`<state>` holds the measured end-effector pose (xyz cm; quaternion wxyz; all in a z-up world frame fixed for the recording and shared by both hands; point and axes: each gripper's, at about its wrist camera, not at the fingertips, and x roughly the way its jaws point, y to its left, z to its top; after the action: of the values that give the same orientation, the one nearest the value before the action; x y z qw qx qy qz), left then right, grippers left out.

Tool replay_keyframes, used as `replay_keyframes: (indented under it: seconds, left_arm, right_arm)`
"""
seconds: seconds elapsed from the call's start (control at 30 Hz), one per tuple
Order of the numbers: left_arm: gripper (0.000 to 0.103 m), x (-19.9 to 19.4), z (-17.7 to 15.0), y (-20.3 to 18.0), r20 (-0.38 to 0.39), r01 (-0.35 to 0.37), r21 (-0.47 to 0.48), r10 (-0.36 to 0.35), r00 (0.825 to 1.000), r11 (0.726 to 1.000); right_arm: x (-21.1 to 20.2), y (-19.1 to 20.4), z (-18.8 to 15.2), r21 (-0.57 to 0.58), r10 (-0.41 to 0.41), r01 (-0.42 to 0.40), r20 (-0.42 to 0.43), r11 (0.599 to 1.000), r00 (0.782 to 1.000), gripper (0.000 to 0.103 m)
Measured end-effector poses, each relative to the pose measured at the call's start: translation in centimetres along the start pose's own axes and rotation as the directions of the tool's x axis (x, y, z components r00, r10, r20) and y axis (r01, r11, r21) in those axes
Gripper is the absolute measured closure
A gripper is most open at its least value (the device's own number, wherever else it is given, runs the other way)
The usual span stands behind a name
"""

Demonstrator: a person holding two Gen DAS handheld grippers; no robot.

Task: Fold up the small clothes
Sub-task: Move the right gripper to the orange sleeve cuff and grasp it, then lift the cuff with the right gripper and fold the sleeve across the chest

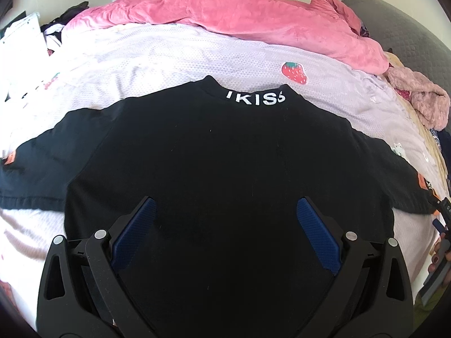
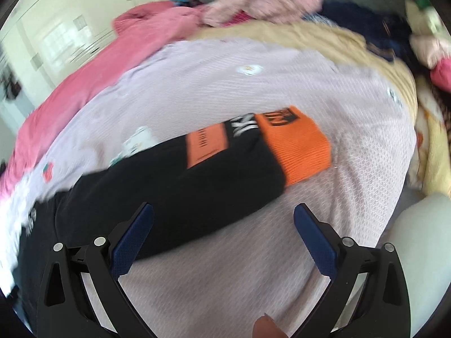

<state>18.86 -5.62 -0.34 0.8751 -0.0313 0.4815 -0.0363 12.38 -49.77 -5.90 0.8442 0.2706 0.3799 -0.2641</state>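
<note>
Right wrist view: right gripper (image 2: 224, 211), fingers apart, hovers beside the black shirt's orange-cuffed sleeve (image 2: 225, 163) stretching rightward; left gripper (image 1: 225, 205) hangs open over the shirt body.

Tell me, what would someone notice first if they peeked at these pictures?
Probably the big black top spread flat across the middle of the bed, white letters on its collar, right ahead of the open left gripper. Next, its bright orange cuff on the sleeve lying on the lilac sheet, beyond the open right gripper. Behind, a fluffy pink blanket is heaped up.
</note>
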Motion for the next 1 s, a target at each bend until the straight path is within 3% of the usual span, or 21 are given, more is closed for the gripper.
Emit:
replay_keyframes:
  seconds: [0.17,0.23,0.27,0.33,0.4,0.5,0.8,1.0]
  left_arm:
    - [0.009,1.6,1.2,0.1,0.003,-0.018,-0.019,0.018,1.0,1.0]
    - [0.009,2.2,1.5,0.2,0.002,-0.023,-0.023,0.023,1.0,0.999]
    - [0.009,2.6,1.6,0.2,0.002,-0.026,-0.027,0.026,1.0,0.999]
    - [0.009,3.1,1.8,0.3,0.003,-0.03,-0.03,0.03,1.0,0.999]
    - [0.009,3.7,2.0,0.3,0.002,-0.032,-0.033,0.032,0.999,0.999]
    - [0.009,4.4,2.0,0.4,0.005,-0.036,-0.031,0.036,0.999,0.999]
    - [0.009,4.8,1.7,2.1,0.033,-0.028,-0.066,0.03,0.999,0.997]
    - [0.009,3.3,1.8,3.8,0.081,-0.024,-0.099,0.032,0.996,0.995]
  right_arm:
    - [1.5,-2.0,1.7,0.047,-0.03,0.029,0.031,0.998,0.999,0.004]
    - [1.8,-2.4,2.4,0.051,-0.004,0.001,0.056,0.999,0.998,0.012]
    - [1.8,-2.6,2.7,0.052,0.0,-0.004,0.067,0.999,0.998,0.025]
    - [1.9,-3.0,3.2,0.068,0.05,-0.056,0.083,0.996,0.995,0.037]
    - [1.8,-3.2,3.8,0.07,0.081,-0.089,0.102,0.994,0.991,0.064]
    - [1.5,-2.8,4.2,0.042,0.134,-0.141,0.127,0.989,0.983,0.09]
    - [-2.0,3.5,3.9,-0.121,0.308,-0.29,0.185,0.949,0.933,0.094]
    - [-4.9,12.3,2.0,-0.289,0.447,-0.392,0.153,0.873,0.881,0.094]
